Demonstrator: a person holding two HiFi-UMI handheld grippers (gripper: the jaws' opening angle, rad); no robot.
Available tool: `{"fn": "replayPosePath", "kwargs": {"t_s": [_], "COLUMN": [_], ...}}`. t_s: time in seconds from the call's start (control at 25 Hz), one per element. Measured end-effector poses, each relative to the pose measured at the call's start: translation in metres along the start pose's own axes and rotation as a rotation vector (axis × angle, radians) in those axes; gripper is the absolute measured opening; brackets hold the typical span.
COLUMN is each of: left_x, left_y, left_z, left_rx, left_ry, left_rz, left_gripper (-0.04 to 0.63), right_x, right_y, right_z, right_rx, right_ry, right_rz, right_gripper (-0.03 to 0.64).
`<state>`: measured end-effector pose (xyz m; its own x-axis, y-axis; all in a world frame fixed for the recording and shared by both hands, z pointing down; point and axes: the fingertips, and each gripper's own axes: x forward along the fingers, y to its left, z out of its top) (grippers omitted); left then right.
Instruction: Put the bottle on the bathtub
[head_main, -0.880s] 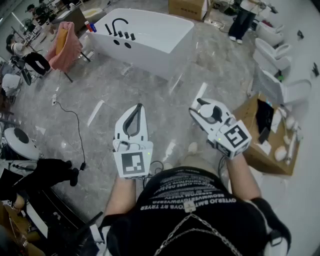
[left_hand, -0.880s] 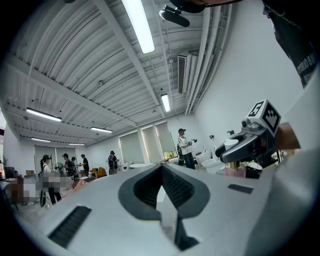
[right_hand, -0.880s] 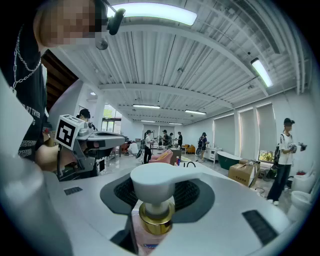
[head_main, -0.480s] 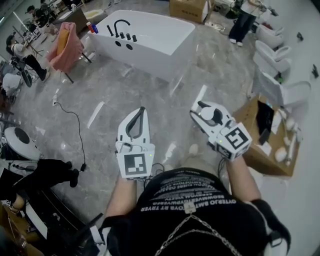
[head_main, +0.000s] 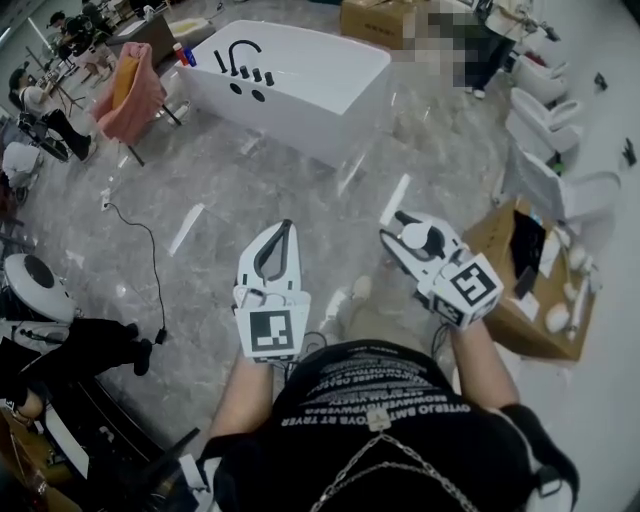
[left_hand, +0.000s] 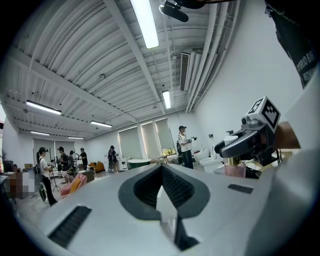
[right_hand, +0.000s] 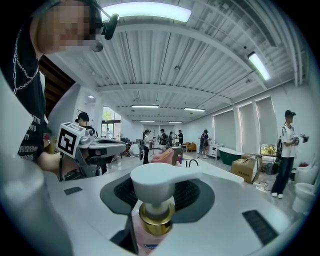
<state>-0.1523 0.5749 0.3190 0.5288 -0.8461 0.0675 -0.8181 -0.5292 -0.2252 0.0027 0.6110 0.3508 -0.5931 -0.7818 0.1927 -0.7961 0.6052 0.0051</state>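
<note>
Right gripper (head_main: 399, 229) clasps pump bottle (right_hand: 156, 214); left gripper (head_main: 282, 227) closed, empty

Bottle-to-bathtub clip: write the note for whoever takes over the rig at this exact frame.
Left claw: jaws together, nothing between them, held in front of the person.
Right claw: shut on the bottle, a pink pump bottle with a gold collar and white pump head, upright between the jaws.
Bathtub: white, standing ahead across the grey floor, well away from both claws.
Done: bottle is picked up.
Left: carry it over to the bathtub, set it down on the tub and open the right claw.
</note>
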Motion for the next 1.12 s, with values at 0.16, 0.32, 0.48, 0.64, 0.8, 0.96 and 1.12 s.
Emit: {"fn": "replayPosePath", "kwargs": {"t_s": [0.16,0.32,0.48,0.64,0.8,0.96,1.12], "left_x": [0.016,0.034,0.062,0.093,0.132,0.178,0.185], "left_y": [0.001,0.014,0.026,0.037,0.056,0.062,0.058], "left_z": [-0.01,-0.016,-0.016,-0.018,-0.023,-0.022,-0.024], "left_rx": [-0.026,-0.016,-0.004,0.002,-0.003,0.003,-0.008], "left_ry": [0.025,0.051,0.061,0.073,0.091,0.102,0.102], "left_rz": [-0.011,0.011,0.028,0.032,0.039,0.022,0.016], "left_gripper": [-0.003,-0.003,-0.003,-0.003,-0.003,-0.003,-0.003], "right_x": [0.007,0.026,0.046,0.071,0.103,0.129,0.132], "right_y": [-0.019,-0.034,-0.053,-0.078,-0.108,-0.139,-0.141], "right_z": [-0.003,-0.007,-0.007,-0.001,0.004,0.013,0.012], "right_rx": [0.016,0.016,0.022,-0.009,-0.029,-0.029,-0.036], "right_ry": [-0.001,0.004,-0.003,-0.005,-0.012,-0.008,-0.01], "right_rz": [-0.005,0.017,0.043,0.059,0.079,0.112,0.12], "right_gripper": [0.152,0.152,0.152,0.152,0.152,0.152,0.152]}}
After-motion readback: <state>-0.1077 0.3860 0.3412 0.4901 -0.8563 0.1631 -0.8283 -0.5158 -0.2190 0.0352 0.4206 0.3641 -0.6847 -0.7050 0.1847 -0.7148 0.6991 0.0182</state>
